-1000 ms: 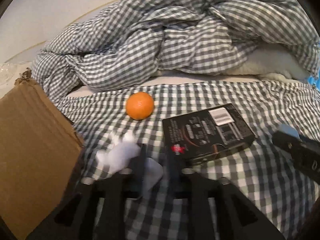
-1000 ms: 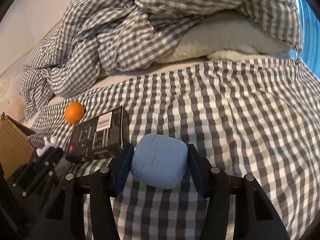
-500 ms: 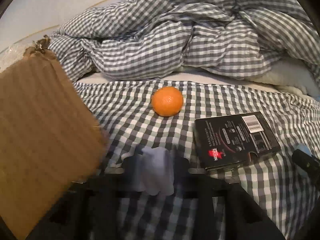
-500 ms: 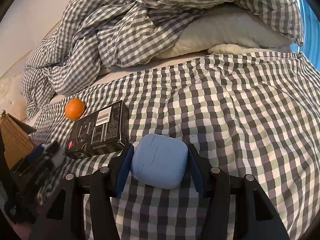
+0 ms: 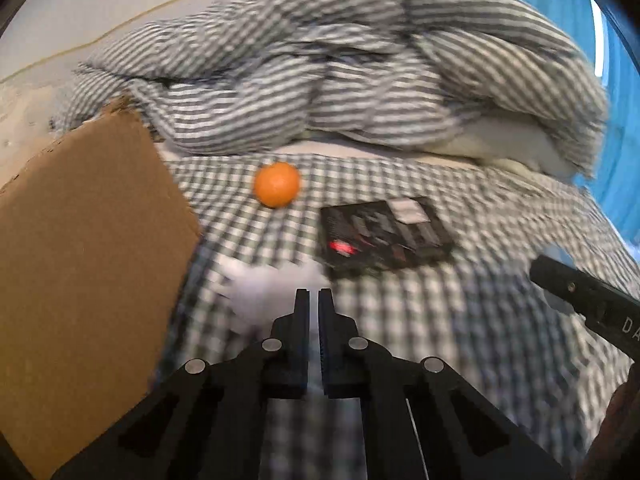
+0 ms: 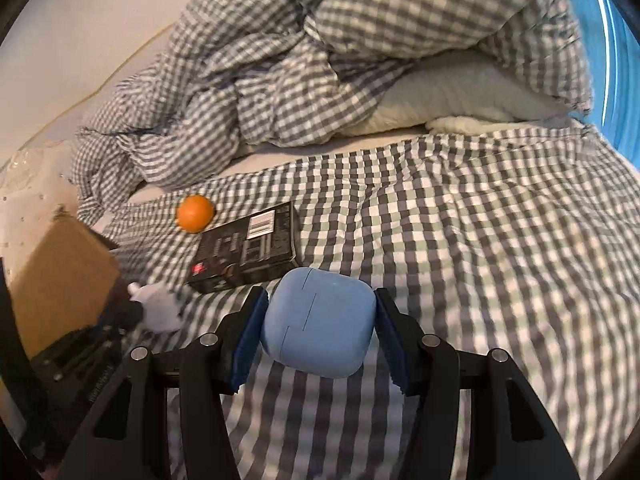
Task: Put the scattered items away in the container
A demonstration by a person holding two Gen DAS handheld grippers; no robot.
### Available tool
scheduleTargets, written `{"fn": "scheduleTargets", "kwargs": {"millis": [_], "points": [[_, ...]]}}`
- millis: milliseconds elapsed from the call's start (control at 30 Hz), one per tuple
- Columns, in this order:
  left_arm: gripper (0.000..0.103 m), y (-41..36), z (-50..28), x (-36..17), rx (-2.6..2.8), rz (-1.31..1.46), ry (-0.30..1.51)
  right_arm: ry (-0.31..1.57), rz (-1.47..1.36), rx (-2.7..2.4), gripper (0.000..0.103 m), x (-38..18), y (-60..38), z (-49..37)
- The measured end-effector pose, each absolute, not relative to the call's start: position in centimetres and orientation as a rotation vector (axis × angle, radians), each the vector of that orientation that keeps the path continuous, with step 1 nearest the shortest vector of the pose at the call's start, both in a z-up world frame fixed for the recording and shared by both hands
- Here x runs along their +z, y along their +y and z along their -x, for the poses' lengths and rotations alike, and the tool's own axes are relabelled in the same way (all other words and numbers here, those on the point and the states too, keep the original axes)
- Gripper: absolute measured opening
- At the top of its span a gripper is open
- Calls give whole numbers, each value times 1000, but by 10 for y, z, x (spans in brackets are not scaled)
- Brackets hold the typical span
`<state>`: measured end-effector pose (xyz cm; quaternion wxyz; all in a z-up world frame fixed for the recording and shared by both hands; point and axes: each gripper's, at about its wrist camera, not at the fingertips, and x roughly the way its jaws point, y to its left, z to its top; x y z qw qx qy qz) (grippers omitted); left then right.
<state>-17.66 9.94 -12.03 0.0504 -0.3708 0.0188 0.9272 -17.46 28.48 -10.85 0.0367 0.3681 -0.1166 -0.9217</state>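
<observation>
At the left of the left-wrist frame stands the cardboard box (image 5: 84, 264); the left gripper (image 5: 314, 300) at lower centre has just been closing and is clenched on the blurred white item (image 5: 264, 292), whose bulk shows left of the tips. Beyond lie the orange (image 5: 277, 184) and black carton (image 5: 384, 236). In the right-wrist frame, the right gripper (image 6: 320, 320) grasps the blue case (image 6: 320, 320) at lower centre.

Both grippers are matte black — angular, with cut-out linkage arms and silver round screws at the pivots. The right gripper (image 6: 320, 320) carries ribbed blue pads (image 6: 246, 344); the left gripper (image 5: 314, 300) has narrow black fingers — pale lettering marks its side.
</observation>
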Motion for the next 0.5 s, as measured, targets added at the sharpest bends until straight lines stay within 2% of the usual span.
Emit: {"fn": "scheduleTargets", "kwargs": {"millis": [133,300,500], "points": [[5,109,154,-108,2801,1072,100,-363,-1125,-2845,54,-94,291,142],[4,91,126,-92,2779,1013,49,-384,-1118,-2849,54,-89,294,101],[6,84,114,-94,2787,1008,142,-419,-1113,-2809,54,-95,287,84]]}}
